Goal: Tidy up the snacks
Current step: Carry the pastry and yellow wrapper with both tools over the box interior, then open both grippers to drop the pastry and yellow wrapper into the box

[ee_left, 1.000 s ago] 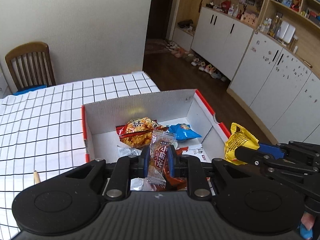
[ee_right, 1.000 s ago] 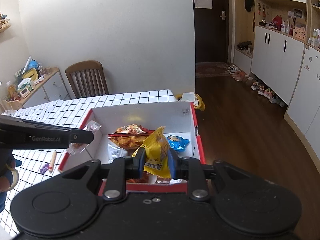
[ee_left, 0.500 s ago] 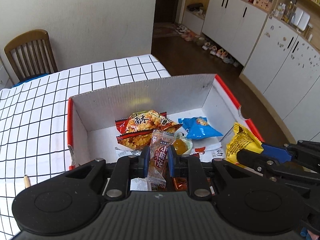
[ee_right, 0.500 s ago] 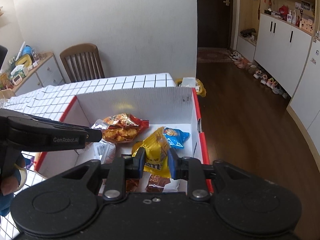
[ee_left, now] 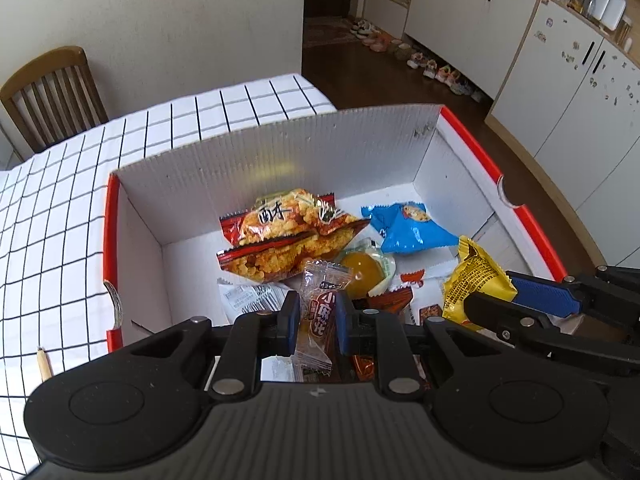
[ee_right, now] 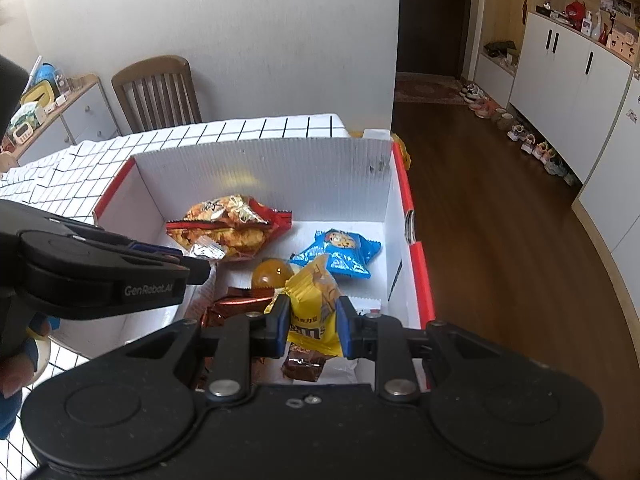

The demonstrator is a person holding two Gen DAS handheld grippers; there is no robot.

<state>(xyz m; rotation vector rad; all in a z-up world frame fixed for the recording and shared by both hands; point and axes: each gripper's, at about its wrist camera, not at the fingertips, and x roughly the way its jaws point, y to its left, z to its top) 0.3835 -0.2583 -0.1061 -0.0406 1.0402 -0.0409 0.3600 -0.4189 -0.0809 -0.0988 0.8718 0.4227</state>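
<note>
Left tool (ee_left: 316, 318) pinches a clear brown candy (ee_left: 320, 316); right tool (ee_right: 312, 322) pinches a yellow packet (ee_right: 314, 304). Both hang over the box (ee_left: 280, 148), near edge; blue packet (ee_right: 340, 250) lies at 1 o'clock.

Both views are bright and evenly lit with soft, daylight-like light; where it comes from cannot be told. Shadows inside the white cardboard box (ee_left: 280, 152) are faint. A pale sheen sits on its far wall, and small glints show on the orange snack bag (ee_left: 288, 232). Fisheye distortion bows the cabinets (ee_right: 560, 80) and floor at the edges, and the right wrist view's corners darken. Focus is sharp throughout, with no motion blur.
</note>
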